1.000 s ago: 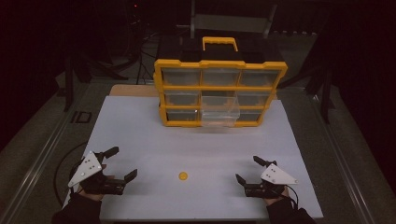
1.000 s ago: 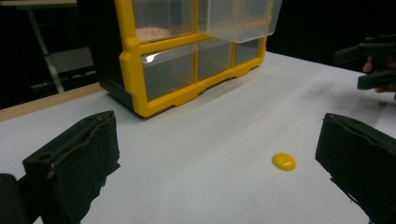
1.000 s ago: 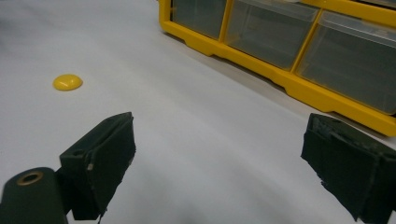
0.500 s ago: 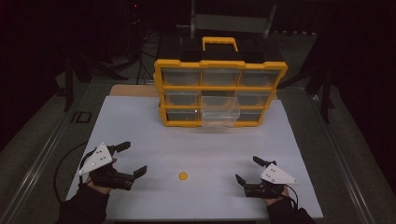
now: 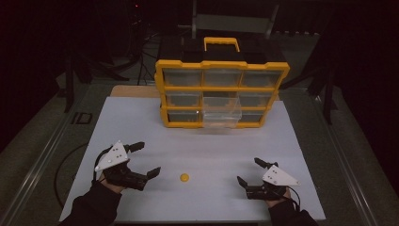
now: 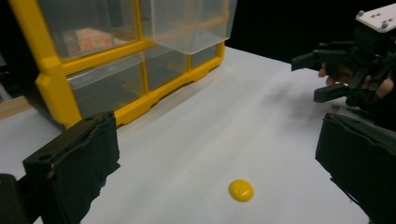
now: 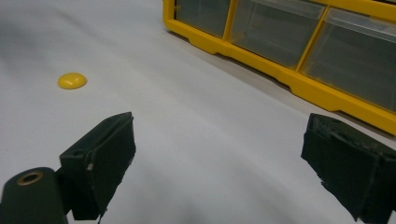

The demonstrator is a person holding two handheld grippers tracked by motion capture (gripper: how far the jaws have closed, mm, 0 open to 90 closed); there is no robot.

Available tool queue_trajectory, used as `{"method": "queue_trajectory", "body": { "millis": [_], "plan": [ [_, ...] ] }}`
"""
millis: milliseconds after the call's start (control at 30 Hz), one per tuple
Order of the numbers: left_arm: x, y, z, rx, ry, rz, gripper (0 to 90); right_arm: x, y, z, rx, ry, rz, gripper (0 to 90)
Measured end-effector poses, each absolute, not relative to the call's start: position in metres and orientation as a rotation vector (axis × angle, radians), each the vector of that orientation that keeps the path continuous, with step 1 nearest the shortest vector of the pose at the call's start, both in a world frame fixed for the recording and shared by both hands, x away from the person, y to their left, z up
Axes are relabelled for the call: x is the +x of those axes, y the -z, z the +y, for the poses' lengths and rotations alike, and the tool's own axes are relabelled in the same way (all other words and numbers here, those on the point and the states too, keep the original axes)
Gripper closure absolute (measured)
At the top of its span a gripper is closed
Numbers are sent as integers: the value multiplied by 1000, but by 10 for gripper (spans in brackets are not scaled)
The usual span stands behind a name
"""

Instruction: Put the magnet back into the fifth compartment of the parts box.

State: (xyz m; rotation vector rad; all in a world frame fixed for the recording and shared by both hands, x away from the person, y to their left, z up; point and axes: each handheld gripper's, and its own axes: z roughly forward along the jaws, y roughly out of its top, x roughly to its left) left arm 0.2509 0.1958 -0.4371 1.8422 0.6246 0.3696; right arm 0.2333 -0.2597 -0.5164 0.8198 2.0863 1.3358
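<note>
Button lies between both grippers; drawer cabinet behind.

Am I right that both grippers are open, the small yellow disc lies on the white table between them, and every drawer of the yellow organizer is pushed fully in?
Not quite: one clear drawer in the yellow organizer is pulled out, as the high view shows. The rest holds: the left gripper and right gripper are open, with the small yellow disc on the white table between them.
</note>
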Motion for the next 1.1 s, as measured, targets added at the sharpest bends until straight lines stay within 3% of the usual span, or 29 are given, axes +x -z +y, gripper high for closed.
{"method": "queue_trajectory", "body": {
  "millis": [1100],
  "plan": [
    [272, 456, 130, 1946, -263, 485, 2, 233, 516, -259, 815, -1341, 2086, 96]
  ]
}}
